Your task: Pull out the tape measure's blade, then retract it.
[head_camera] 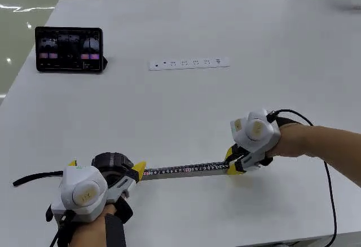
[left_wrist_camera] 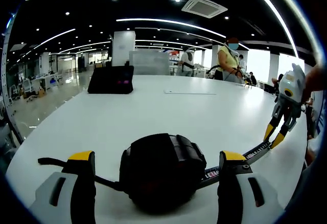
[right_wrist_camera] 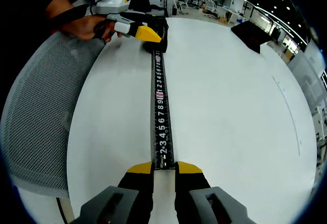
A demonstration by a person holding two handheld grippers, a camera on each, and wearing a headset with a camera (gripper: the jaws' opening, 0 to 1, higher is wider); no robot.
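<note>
Here, the tape measure (left_wrist_camera: 163,170) sits on the white worktop (head_camera: 186,111) near its front edge, a black case set between the two jaws of the left hand-held gripper (head_camera: 106,167). Those jaws stand wide apart, one on each side of the case. In the left gripper view a small gap shows beside each yellow tip, so I cannot tell whether they press on the case. A black strap (head_camera: 34,177) trails from the case across the worktop on the person's left.

The blade (right_wrist_camera: 161,106) is pulled out of the case and lies flat on the worktop, running straight to the right hand-held gripper (right_wrist_camera: 164,169). That gripper's jaws are nearly together and pinch the free end of the blade between their yellow tips, close to the printed 1 and 2.

Further back on the worktop a tablet (head_camera: 69,48) stands propped up with its screen lit, and a white power strip (head_camera: 189,63) lies flat, well apart from both grippers.
</note>
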